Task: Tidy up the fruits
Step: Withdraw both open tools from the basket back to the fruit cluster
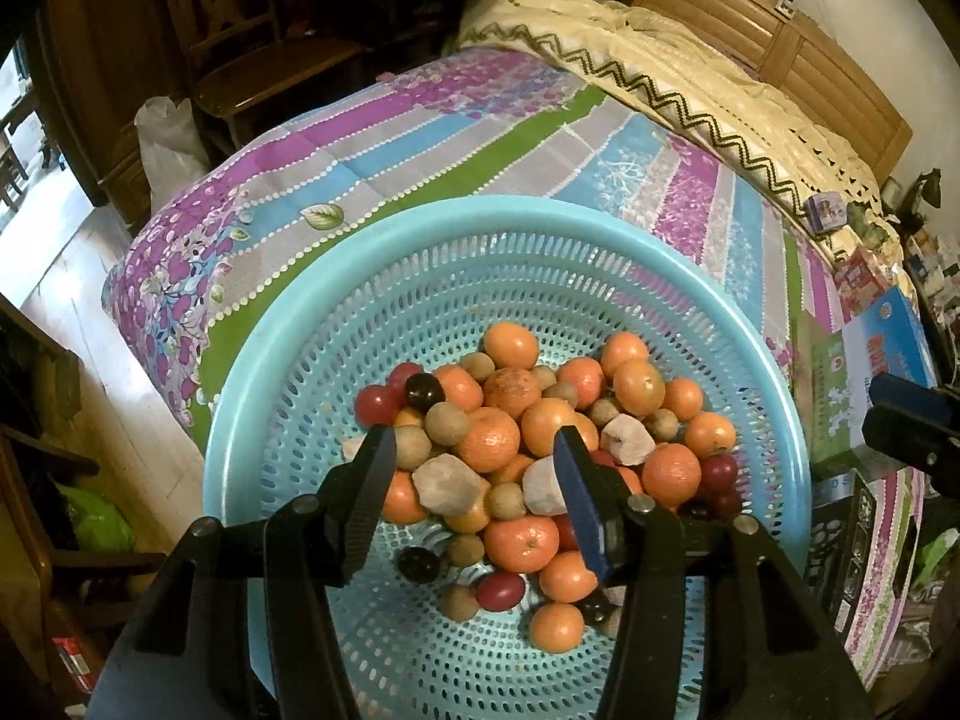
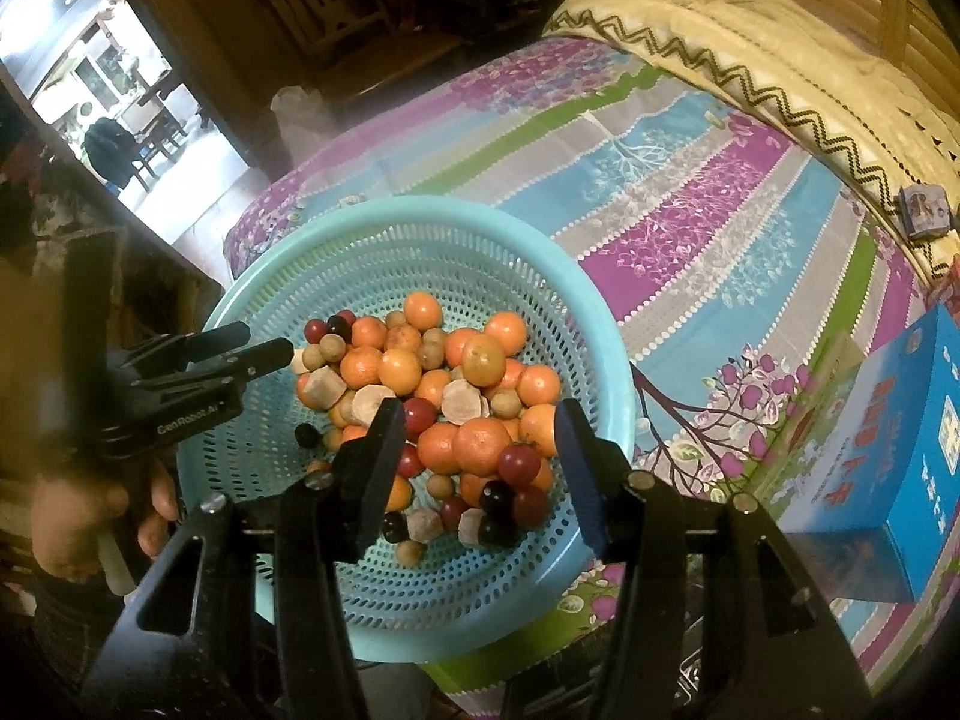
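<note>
A round light-blue perforated basket (image 1: pixel 288 372) (image 2: pixel 576 276) sits on a striped floral bedspread. It holds a heap of fruit: several orange tangerines (image 1: pixel 489 438) (image 2: pixel 480 444), small brown longans (image 1: pixel 447 423) (image 2: pixel 333 351), dark red grape-like fruits (image 1: pixel 378 405) (image 2: pixel 519 462) and pale peeled chunks (image 1: pixel 447 480) (image 2: pixel 459 399). My left gripper (image 1: pixel 474 450) is open and empty, just above the heap. It also shows in the right wrist view (image 2: pixel 258 345) at the basket's left rim. My right gripper (image 2: pixel 477 420) is open and empty above the heap's near side.
The bedspread (image 1: pixel 420 138) (image 2: pixel 690 192) stretches beyond the basket, with a cream quilt (image 1: pixel 690 54) at the back. A blue box (image 2: pixel 900 450) (image 1: pixel 882 354) lies right of the basket. Wooden chairs (image 1: pixel 240 30) and a white bag (image 1: pixel 168 138) stand beyond the bed's far left.
</note>
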A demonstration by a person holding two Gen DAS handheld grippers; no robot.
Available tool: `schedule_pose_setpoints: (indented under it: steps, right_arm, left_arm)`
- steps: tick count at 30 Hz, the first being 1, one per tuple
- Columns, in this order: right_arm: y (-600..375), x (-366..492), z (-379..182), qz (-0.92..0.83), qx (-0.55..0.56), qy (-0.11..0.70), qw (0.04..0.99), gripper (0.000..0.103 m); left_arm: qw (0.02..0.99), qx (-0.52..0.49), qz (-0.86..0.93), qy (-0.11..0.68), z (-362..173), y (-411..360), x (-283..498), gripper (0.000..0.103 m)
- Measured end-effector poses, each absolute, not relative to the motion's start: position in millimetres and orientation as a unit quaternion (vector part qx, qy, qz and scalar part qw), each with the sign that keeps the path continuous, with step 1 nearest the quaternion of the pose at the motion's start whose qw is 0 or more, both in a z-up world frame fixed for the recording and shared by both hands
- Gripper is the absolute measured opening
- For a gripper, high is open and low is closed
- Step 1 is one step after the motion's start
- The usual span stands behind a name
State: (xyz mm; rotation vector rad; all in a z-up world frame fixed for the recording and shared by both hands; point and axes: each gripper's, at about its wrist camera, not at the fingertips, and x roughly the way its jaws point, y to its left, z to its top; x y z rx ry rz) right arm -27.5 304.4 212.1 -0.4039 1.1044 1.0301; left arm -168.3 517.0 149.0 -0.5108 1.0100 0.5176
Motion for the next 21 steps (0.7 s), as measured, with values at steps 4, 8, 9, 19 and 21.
schedule_pose_setpoints:
  steps: [4,8,9,19,21]
  right_arm:
    - [297,-29,215,0.463,-0.177,0.493,0.715,0.052]
    - [284,-36,229,0.449,-0.184,0.455,0.747,0.052]
    - [280,-39,235,0.443,-0.187,0.438,0.760,0.052]
    - [228,-69,290,0.368,-0.201,0.267,0.867,0.076]
    - [219,-68,295,0.365,-0.199,0.261,0.871,0.077]
  left_arm:
    - [0.817,-0.237,0.239,0.468,156,509,-167,0.056]
    - [0.827,-0.231,0.233,0.457,166,497,-165,0.056]
    - [0.830,-0.229,0.230,0.453,170,492,-164,0.056]
    - [0.859,-0.203,0.212,0.418,208,452,-153,0.057]
    - [0.864,-0.201,0.210,0.411,215,445,-151,0.059]
